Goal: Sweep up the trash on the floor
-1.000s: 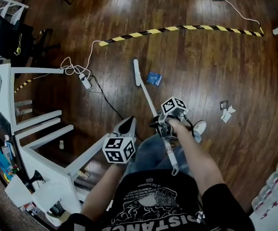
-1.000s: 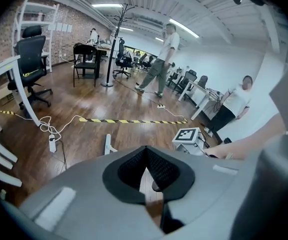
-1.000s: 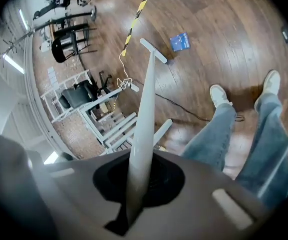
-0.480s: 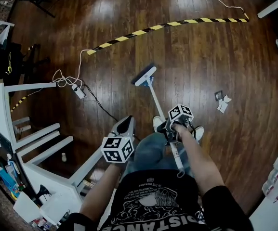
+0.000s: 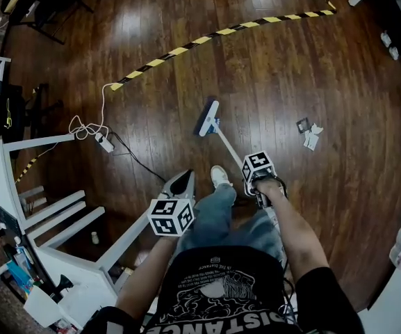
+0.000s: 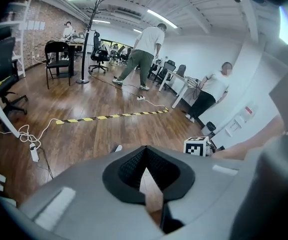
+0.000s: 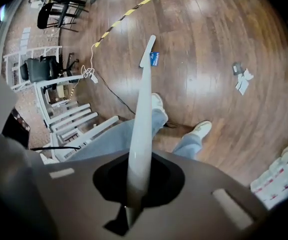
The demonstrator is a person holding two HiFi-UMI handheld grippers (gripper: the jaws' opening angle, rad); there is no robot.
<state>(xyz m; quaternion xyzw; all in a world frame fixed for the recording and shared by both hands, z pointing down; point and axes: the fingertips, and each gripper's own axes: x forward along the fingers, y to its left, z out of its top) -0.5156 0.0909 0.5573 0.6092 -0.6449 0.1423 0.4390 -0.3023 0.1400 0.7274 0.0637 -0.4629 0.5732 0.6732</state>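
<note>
head view: right gripper (image 5: 257, 181) clamped on the broom handle (image 5: 228, 145). broom head (image 5: 207, 118) rests mid floor (image 5: 269, 68), ahead of the person's shoe (image 5: 219, 176). paper scraps (image 5: 310, 138) lie well apart, toward the floor's right side. left gripper (image 5: 181, 181) hangs idle.
left gripper view: jaws tip-to-tip, nothing btwn them.
right gripper view: handle runs btwn the jaws, gripped. blue wrapper (image 7: 154, 59) just beside the head.
risk, as i judge it: a one-gripper hold lets the handle twist, so the head may skip the wrapper or shove it toward the cable (image 5: 141, 162). no container for the trash shows in any view.
</note>
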